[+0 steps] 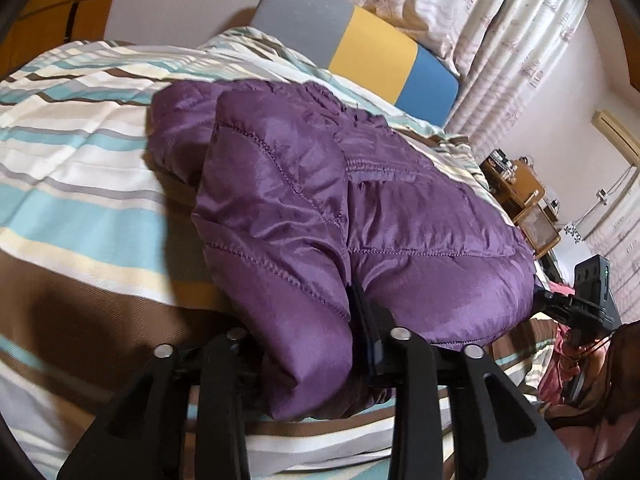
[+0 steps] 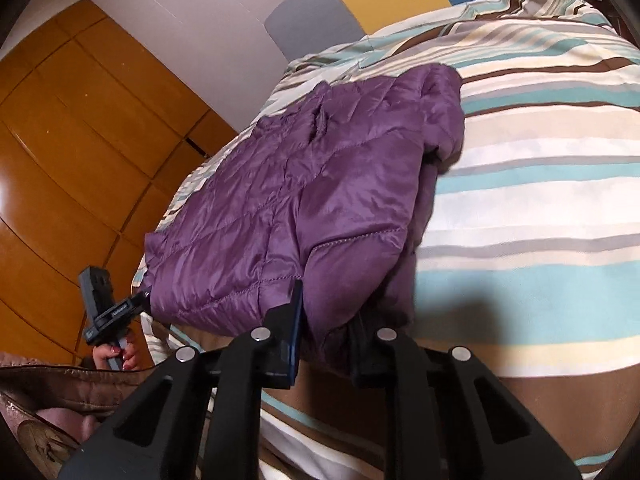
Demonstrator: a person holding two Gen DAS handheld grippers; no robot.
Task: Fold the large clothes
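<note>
Your left hand-held gripper (image 1: 320, 340) and right hand-held gripper (image 2: 326, 332) each clamp the jacket (image 1: 340, 208) hem, frame bottom centre, on the bed (image 1: 80, 160).

Lighting: soft daylight through curtains (image 1: 500, 20); sheen on purple jacket (image 1: 360, 208); glare on wardrobe (image 2: 60, 180) (strong fisheye bending, dark corners); slight motion blur.

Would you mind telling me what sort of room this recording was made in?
Most likely a bedroom at home: the purple jacket lies on a bed with a striped duvet and a padded headboard, curtains hang behind it, and a wooden wardrobe fills one wall.
</note>
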